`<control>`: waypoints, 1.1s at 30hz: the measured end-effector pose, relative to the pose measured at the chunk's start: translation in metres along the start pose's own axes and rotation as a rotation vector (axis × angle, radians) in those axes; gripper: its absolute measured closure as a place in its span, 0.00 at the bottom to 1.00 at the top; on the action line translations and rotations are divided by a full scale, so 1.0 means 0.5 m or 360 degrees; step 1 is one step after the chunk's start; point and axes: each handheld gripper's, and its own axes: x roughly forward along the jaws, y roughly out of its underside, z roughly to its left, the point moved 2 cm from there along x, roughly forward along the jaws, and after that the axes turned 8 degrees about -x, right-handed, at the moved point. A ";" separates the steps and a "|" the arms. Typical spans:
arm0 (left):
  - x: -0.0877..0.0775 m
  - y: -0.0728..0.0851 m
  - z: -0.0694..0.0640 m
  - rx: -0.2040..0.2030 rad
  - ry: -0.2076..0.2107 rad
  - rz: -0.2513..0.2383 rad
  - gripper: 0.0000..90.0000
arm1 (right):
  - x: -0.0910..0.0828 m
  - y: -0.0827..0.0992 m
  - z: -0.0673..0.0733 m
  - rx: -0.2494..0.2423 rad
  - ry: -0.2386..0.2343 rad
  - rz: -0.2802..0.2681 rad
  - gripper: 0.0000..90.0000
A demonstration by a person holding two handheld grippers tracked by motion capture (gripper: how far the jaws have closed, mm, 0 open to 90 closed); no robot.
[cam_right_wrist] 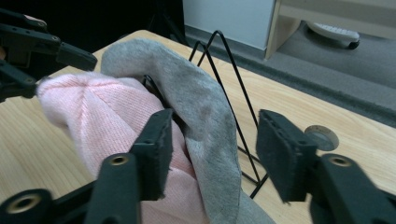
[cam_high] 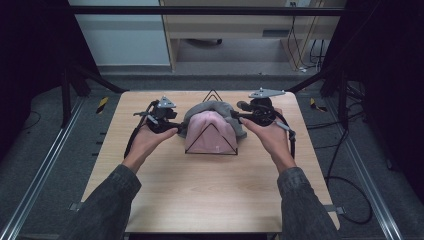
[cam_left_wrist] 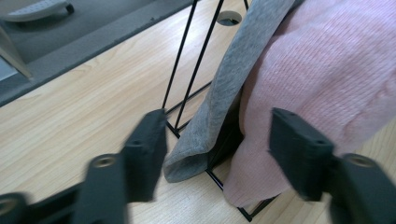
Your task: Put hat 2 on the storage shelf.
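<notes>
Wooden table [cam_high: 210, 190] | pink cloth [cam_high: 210, 131], grey cloth [cam_high: 212, 106] draped over wire rack [cam_high: 210, 141] | left gripper [cam_left_wrist: 217, 154], right gripper [cam_right_wrist: 212, 149] spread

wooden table [cam_high: 210, 185] bears a wire rack [cam_high: 212, 95] (cloths apparently draped over).

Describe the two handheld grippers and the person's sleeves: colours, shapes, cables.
Both the left gripper and the right gripper are black, each topped by a grey three-cornered plate and trailing a black cable. Their jaws are flat black blocks on arms with round bolt holes. The sleeves are dark grey denim-like fabric.
</notes>
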 end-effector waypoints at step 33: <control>-0.136 0.168 -0.057 0.0145 0.0141 0.0091 0.05 | -0.129 0.097 0.097 -0.0116 -0.0021 0.0063 0.12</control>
